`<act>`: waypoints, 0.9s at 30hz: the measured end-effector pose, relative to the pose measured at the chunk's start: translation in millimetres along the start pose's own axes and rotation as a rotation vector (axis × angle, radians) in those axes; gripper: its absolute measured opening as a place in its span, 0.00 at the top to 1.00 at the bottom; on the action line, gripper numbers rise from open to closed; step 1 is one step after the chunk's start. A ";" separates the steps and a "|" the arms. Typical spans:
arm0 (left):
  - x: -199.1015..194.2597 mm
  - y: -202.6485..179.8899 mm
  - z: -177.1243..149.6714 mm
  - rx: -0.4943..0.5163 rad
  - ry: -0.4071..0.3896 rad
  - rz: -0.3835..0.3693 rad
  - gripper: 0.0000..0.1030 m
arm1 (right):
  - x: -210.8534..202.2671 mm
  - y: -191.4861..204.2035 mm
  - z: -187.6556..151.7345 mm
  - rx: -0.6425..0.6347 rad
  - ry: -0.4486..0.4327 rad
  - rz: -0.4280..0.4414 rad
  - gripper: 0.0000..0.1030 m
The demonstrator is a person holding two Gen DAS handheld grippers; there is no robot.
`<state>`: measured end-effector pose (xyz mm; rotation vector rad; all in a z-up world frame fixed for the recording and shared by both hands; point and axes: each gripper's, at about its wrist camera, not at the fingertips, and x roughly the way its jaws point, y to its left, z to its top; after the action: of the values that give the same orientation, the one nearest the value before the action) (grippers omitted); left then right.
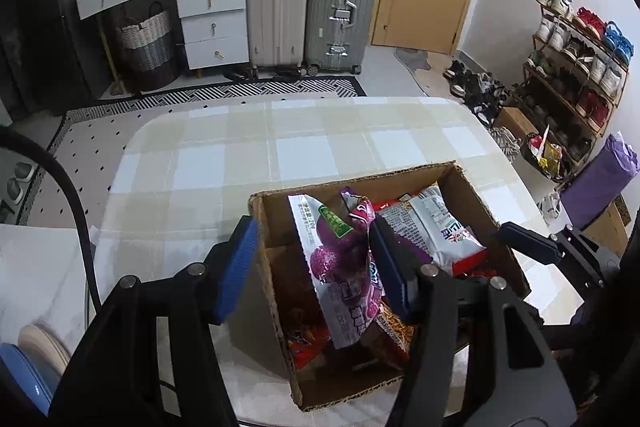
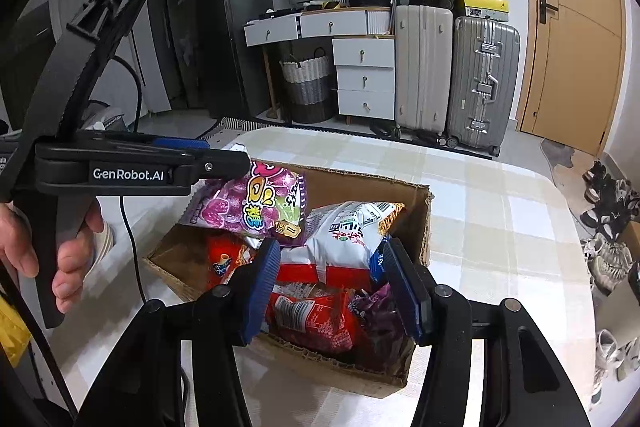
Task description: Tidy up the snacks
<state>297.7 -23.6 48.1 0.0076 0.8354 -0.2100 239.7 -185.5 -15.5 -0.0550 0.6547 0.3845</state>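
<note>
Checked table (image 1: 224, 155) carries an open cardboard box (image 1: 472, 187) at its near edge, packed with snack packets. Purple candy bag (image 1: 340, 267) stands tilted against the box's left wall, top sticking above the rim. White noodle packet (image 2: 344, 235) lies behind it, red packet (image 2: 308, 315) lower down.

Left gripper (image 1: 316, 267) is spread wide, straddling the box's left wall; one pad is outside the box, the other touches the purple bag but doesn't pinch it. Right gripper (image 2: 332, 287) hovers over the box, jaws wide apart, holding nothing.

Risks: closing the left gripper now could clamp the cardboard wall along with the bag, dragging the box. The slick bag could slip sideways.
</note>
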 end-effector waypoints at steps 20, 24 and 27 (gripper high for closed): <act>-164.1 -17.8 -59.9 -0.102 -0.284 0.087 0.21 | -98.5 18.7 1.9 0.061 -0.179 0.018 0.28; -210.0 -32.6 -83.3 -0.104 -0.326 0.083 0.20 | -126.5 25.0 -5.3 0.081 -0.203 0.021 0.28; -248.3 -43.2 -103.7 -0.111 -0.355 0.068 0.18 | -151.5 33.6 -14.4 0.078 -0.223 0.017 0.28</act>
<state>51.6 -11.5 164.7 -0.1023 0.4910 -0.0963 109.1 -206.9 66.8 0.0671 0.4493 0.3752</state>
